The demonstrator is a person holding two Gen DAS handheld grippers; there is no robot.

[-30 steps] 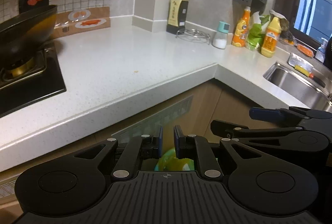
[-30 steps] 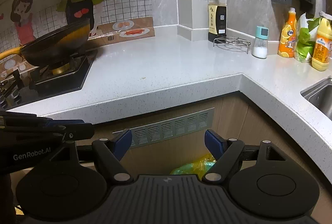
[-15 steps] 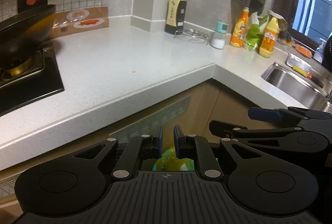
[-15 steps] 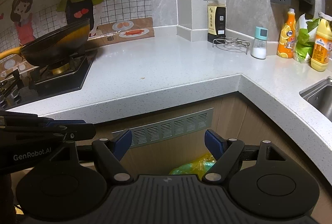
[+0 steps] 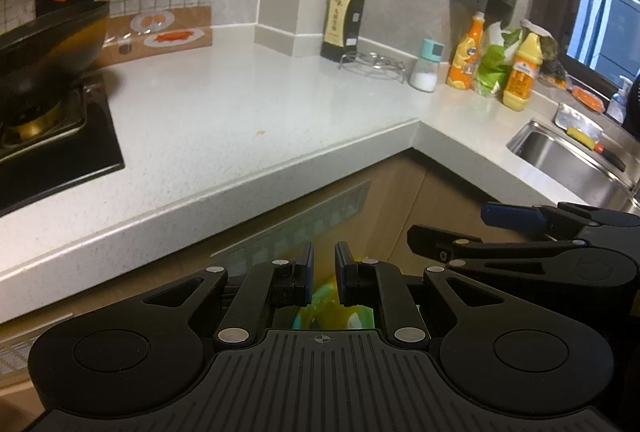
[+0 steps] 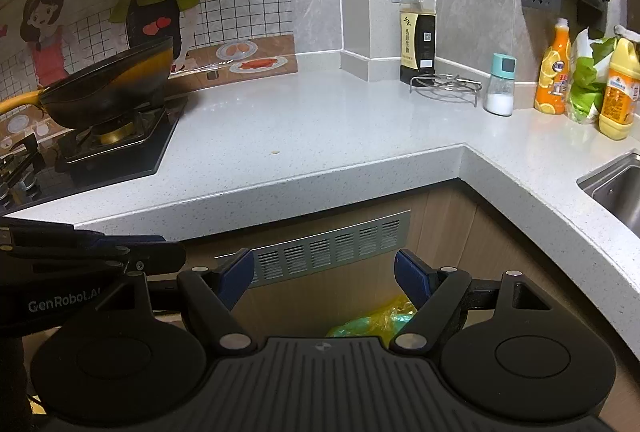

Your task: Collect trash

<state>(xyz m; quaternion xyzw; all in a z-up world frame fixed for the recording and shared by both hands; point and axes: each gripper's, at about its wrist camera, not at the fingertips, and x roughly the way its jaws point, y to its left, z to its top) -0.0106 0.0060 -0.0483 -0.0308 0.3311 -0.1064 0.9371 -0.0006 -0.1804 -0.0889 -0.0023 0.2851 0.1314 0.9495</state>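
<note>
Left gripper (image 5: 322, 264) fingers nearly together on nothing; right gripper (image 6: 324, 268) fingers wide apart, empty. Risk: the crumb (image 6: 275, 152) on the table (image 6: 360, 128) is tiny, so fingers likely skate over it.

A white speckled countertop (image 6: 320, 120) runs around a corner. On the left a black wok (image 6: 108, 88) sits on a gas stove (image 6: 116, 148). Near the wall stand a dark sauce bottle (image 6: 418, 32), a wire trivet (image 6: 446, 86) and a salt shaker (image 6: 500, 86). Further right are an orange bottle (image 6: 554, 68) and a yellow bottle (image 6: 618, 88). A steel sink (image 5: 568, 156) is at the right.
</note>
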